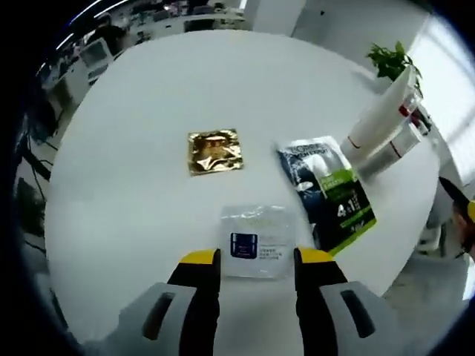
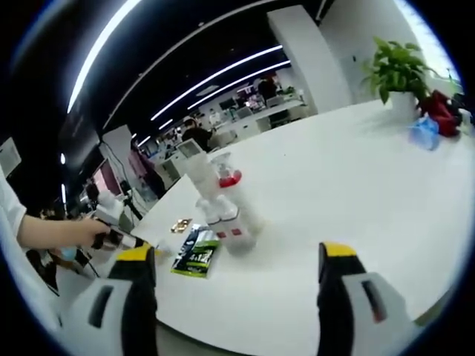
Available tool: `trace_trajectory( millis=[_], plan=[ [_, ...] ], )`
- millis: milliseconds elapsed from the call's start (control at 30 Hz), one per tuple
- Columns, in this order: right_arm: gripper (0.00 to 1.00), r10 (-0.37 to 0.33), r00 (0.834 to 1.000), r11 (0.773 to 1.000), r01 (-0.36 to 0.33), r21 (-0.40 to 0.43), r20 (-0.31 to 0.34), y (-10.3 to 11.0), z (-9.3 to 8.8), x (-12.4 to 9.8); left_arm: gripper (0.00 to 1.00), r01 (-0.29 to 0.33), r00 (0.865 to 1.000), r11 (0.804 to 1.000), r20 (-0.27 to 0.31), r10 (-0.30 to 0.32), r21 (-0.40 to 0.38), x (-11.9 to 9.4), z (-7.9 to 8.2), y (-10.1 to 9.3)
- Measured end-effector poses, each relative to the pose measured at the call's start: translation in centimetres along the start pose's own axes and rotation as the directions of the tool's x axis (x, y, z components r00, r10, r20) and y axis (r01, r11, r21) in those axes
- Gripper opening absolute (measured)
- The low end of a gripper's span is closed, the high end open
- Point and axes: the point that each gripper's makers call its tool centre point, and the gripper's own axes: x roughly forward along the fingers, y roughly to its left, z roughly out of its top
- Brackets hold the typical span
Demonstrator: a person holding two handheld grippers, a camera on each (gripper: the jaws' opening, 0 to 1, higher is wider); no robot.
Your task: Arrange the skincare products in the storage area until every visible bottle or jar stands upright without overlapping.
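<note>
On the white counter lie three flat sachets: a gold one, a dark green one and a clear one, just ahead of the released, empty left claw. Two white tubes lean together; bumping one may topple both. The right claw is released too, near the tubes.

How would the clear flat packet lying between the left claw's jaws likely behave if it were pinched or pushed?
The clear packet lies flat on the white table, so it is probably thin, light and floppy. Its glossy film may slip, and a push would likely slide it. The left claw stands open around it.
</note>
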Motion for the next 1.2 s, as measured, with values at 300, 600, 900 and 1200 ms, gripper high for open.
trace_trajectory(
  millis=[300, 600, 900, 1200],
  plan=[
    [0.91, 0.001, 1.000, 1.000, -0.001, 0.008, 0.002, -0.2, -0.2, -0.2, 0.36, -0.095, 0.992, 0.986, 0.070, 0.105, -0.139, 0.1, -0.5, -0.4],
    [0.91, -0.007, 1.000, 1.000, 0.007, 0.013, 0.008, -0.7, -0.1, -0.8, 0.37, -0.137, 0.983, 0.970, 0.091, 0.158, -0.201, 1.4, -0.7, -1.6],
    [0.91, -0.017, 1.000, 1.000, 0.016, 0.019, 0.011, -1.1, -0.3, -1.4, 0.37, -0.193, 0.972, 0.956, 0.089, 0.216, -0.219, 2.1, -1.5, -1.4],
    [0.91, -0.018, 1.000, 1.000, 0.018, 0.024, 0.013, -1.2, -0.3, -1.4, 0.37, -0.211, 0.967, 0.957, 0.100, 0.234, -0.200, 2.3, -1.2, -1.6]
  ],
)
